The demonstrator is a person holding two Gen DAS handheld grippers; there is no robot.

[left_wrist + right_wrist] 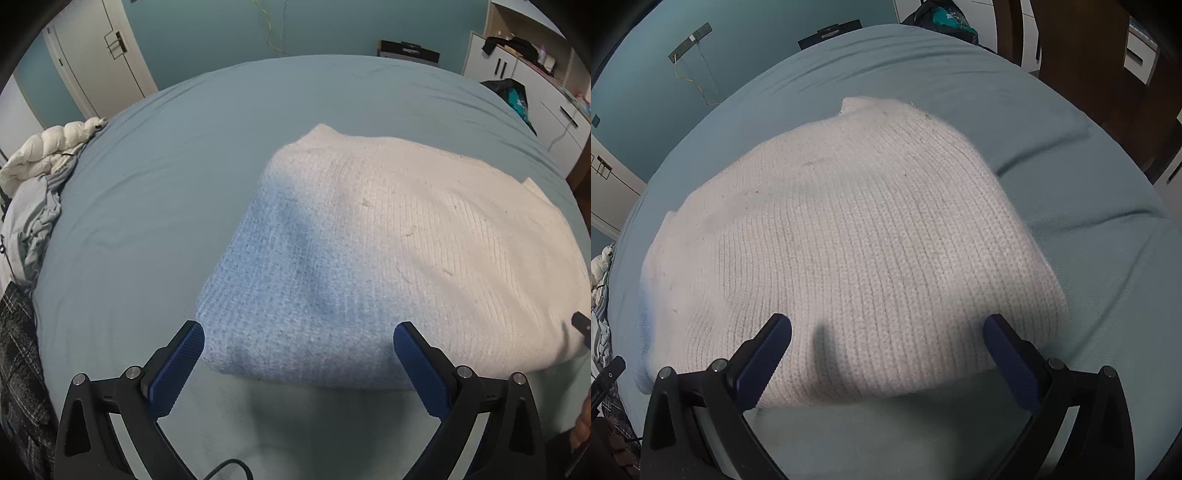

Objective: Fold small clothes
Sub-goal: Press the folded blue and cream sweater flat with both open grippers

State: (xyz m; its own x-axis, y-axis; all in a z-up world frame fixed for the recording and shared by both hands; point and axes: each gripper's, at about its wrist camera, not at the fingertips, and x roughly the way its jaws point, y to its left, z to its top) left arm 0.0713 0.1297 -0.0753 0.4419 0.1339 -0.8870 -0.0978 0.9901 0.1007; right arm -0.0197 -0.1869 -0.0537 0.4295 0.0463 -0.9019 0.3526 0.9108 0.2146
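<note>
A folded knit sweater (369, 236), white with a light blue end, lies on the pale blue bed sheet (166, 177). In the left wrist view its blue end is nearest, and my left gripper (299, 334) stands open just over the near folded edge, with nothing between the fingers. In the right wrist view the white ribbed part of the sweater (857, 240) fills the middle. My right gripper (886, 328) is open above the sweater's near edge and holds nothing. A black tip of the right gripper (581, 325) shows at the left view's right edge.
A heap of clothes (33, 192) with a white puffy jacket (55, 147) lies at the bed's left edge. White cabinets (535, 74) and a dark bag (513, 92) stand beyond the bed's far right. The teal wall (258, 29) and a white door (96, 55) are behind.
</note>
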